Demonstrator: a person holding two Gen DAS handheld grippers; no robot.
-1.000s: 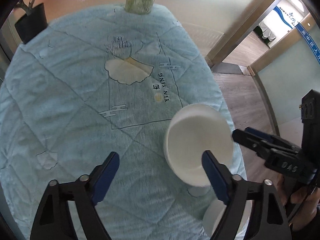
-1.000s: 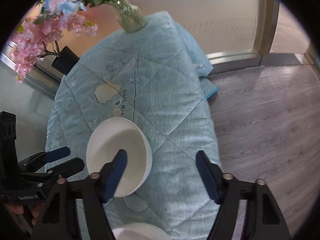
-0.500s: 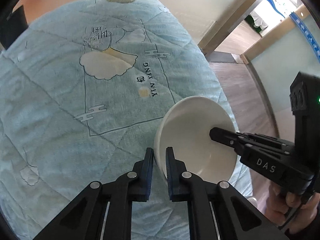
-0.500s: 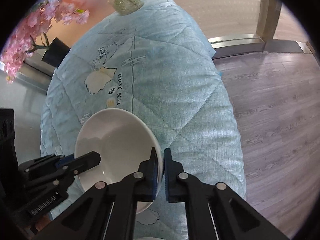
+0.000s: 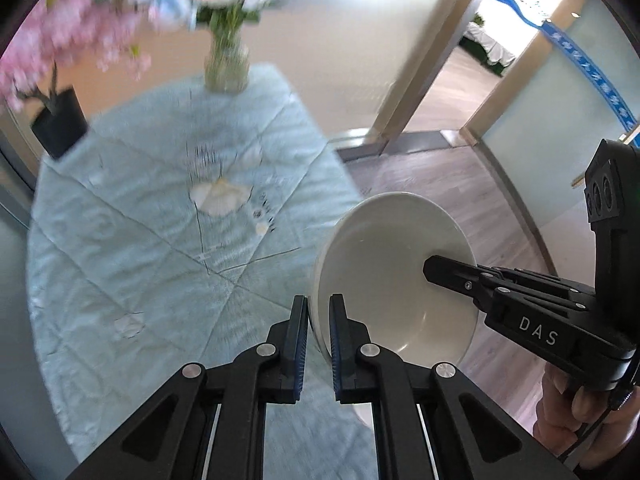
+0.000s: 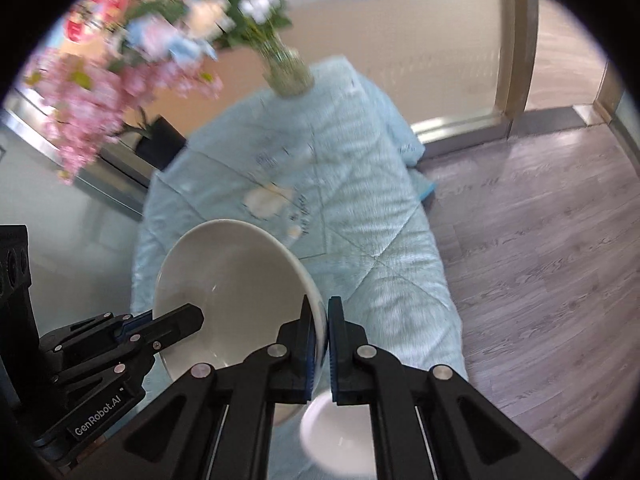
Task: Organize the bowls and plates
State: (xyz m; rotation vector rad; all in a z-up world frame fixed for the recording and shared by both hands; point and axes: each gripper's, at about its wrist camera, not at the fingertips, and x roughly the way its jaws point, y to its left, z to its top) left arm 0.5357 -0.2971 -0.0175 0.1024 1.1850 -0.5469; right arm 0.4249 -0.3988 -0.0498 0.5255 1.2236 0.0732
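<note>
Left gripper (image 5: 319,322) and right gripper (image 6: 319,330) each pinch the round white ceramic bowl's (image 5: 384,280) rim; it hangs tilted above the pale-blue quilted tablecloth (image 5: 140,260).

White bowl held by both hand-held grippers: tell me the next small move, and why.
Probably carry the white bowl toward the smaller white dish below and lower it level. The left hand-held gripper and right hand-held gripper each pinch an opposite rim, and the bowl hangs clear of the blue quilted cloth, so both should move together.
</note>
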